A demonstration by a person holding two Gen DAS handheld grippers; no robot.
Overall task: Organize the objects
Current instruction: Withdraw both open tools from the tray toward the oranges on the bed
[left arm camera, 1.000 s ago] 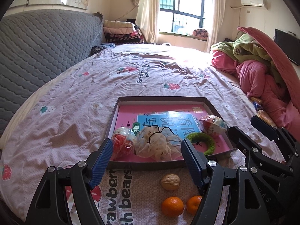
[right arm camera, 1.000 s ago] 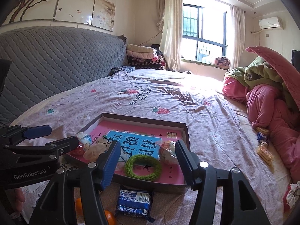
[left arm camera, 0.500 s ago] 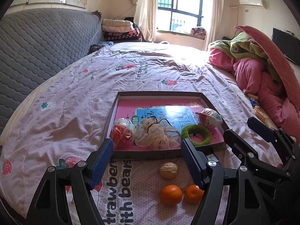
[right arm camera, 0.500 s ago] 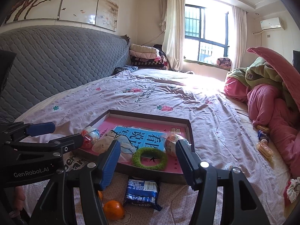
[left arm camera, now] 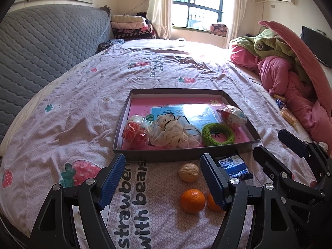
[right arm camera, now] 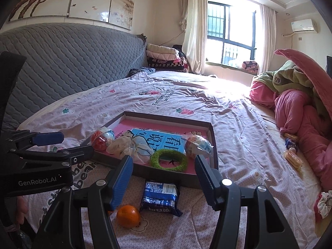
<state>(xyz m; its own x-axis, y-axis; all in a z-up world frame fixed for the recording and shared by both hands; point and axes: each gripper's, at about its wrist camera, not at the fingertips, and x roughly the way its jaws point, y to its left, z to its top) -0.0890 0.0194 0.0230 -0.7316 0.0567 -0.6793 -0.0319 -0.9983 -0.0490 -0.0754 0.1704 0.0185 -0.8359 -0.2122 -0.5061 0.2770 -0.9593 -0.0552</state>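
I hold both grippers, left and right, open and empty above the bedsheet. The blue snack packet lies just before the tray; it looks light, crinkly and slippery, so I judge pinching across its short width best.

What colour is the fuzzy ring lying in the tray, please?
The fuzzy ring is green, clearest in the left wrist view.

Both wrist cameras look forward and downward, low over the bed, toward the window. Shared area: tray, close ahead.
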